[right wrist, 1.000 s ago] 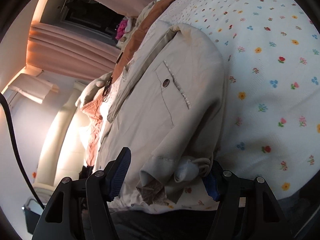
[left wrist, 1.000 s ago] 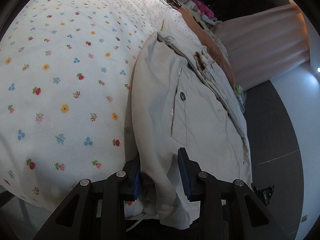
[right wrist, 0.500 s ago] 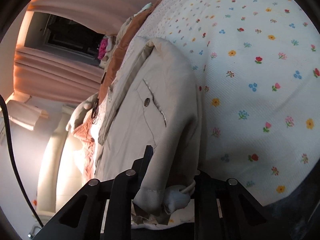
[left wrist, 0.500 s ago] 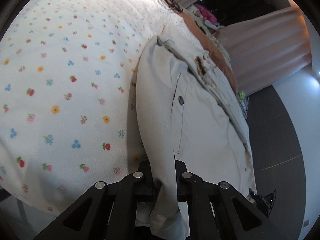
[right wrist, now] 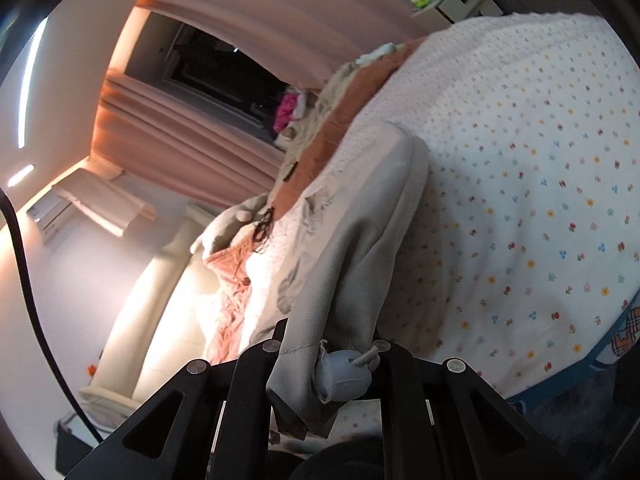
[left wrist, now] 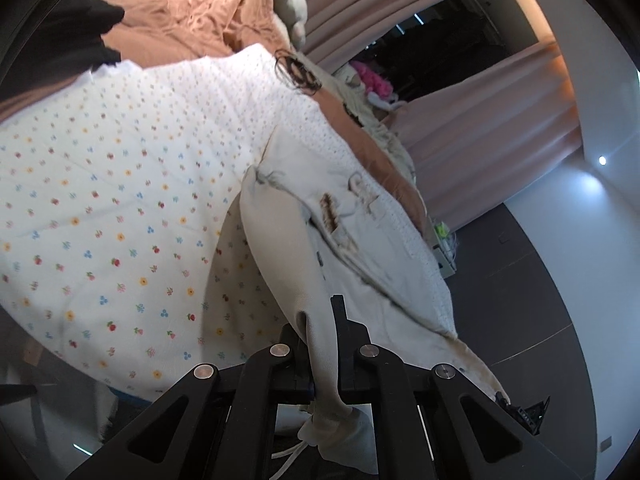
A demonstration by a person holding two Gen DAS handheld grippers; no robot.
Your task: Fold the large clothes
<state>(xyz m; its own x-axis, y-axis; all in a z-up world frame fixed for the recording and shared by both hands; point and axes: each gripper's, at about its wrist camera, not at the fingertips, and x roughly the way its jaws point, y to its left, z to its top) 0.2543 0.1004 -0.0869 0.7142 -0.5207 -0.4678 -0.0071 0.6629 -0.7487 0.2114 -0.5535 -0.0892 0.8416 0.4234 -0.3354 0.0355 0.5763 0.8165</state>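
A large beige garment (left wrist: 360, 248) with a pocket and a frayed waistband lies along the edge of a bed under a white flowered cover (left wrist: 120, 200). My left gripper (left wrist: 320, 332) is shut on one near corner of the cloth and holds it up off the bed. In the right wrist view the same beige garment (right wrist: 360, 220) rises in a ridge from the flowered cover (right wrist: 540, 160). The jaws of my right gripper (right wrist: 328, 344) are closing, pressed on a bunched hem with a grey lining wad between them.
An orange-brown blanket (left wrist: 180, 12) and pale pillows lie at the bed's far end, with a small black tangle (left wrist: 298, 70) near it. Pink curtains (left wrist: 480, 120) and dark floor (left wrist: 520, 300) border the bed. A cream padded headboard (right wrist: 160, 300) and black cable (right wrist: 24, 260) are at the left.
Both grippers closed from wide open onto the garment's near corners, then rose, lifting the cloth's near edge off the bed. Both views tipped up to show more of the room.
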